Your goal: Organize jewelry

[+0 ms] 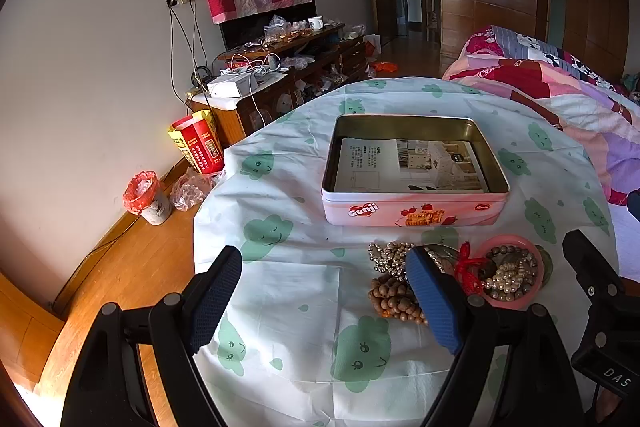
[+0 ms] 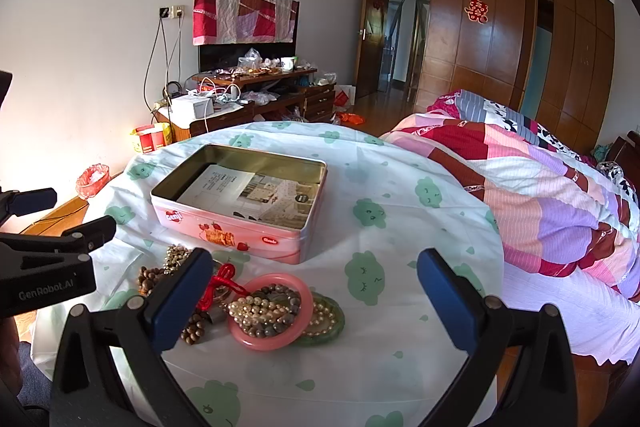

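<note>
- The left gripper [image 1: 324, 301] has its fingers spread wide with nothing between them; it hovers above the worktop [image 1: 280, 291], and its right finger [image 1: 432, 303] hangs over the near edge of the jewelry heap.
- The right gripper [image 2: 316, 297] is likewise wide apart and empty, held above the cloth with its left finger [image 2: 180, 301] over the left side of the heap.
- The jewelry lies bunched on the worktop just in front of the tin: a pink bangle [image 2: 270, 311] with a pearl strand [image 2: 256, 307] and darker stone beads piled inside its ring, a green bangle [image 2: 326, 319] tucked partly under it, a red knotted cord [image 2: 220, 285], a brown wooden bead bracelet [image 1: 394, 301] and a sparkly metallic chain [image 1: 386, 255].
- The pink biscuit tin [image 1: 414, 211] stands open just beyond the heap, with only a printed leaflet [image 1: 408, 167] on its bottom; no jewelry is in it.
- Judgement: this looks like the very start, with neither gripper yet on a piece and sorting not begun.
- The next move probably calls for lowering one gripper onto a single item, perhaps the wooden bracelet at the heap's edge, and closing on it alone.
- Risk: the strands overlap, so lifting one may drag its neighbours.
</note>
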Motion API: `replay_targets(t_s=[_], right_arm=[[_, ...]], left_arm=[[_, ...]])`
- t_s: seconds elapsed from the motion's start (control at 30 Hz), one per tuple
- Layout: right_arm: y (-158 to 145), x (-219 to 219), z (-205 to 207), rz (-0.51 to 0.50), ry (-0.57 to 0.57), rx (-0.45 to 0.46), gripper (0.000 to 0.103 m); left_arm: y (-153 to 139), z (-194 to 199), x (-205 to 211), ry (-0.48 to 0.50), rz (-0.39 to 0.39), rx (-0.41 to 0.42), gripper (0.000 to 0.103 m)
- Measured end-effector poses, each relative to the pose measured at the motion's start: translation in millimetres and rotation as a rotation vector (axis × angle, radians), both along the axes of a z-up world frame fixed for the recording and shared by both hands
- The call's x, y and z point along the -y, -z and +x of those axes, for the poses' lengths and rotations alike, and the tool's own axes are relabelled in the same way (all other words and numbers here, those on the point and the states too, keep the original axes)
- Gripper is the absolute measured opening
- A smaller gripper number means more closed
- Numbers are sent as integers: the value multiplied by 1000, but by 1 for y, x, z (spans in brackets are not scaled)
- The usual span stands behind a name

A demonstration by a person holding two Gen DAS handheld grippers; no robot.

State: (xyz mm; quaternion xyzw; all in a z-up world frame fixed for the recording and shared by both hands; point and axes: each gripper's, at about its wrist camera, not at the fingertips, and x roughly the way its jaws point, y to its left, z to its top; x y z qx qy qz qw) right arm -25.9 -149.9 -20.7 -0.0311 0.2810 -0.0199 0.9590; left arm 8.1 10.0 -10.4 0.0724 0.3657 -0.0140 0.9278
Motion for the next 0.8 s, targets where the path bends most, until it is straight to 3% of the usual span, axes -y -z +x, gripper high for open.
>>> replay_targets(t_s=[0.8], right_arm=[[5,0,1,1,-1,-10,103]], left_arm=[[6,3,-2,-1,5,-10,84]])
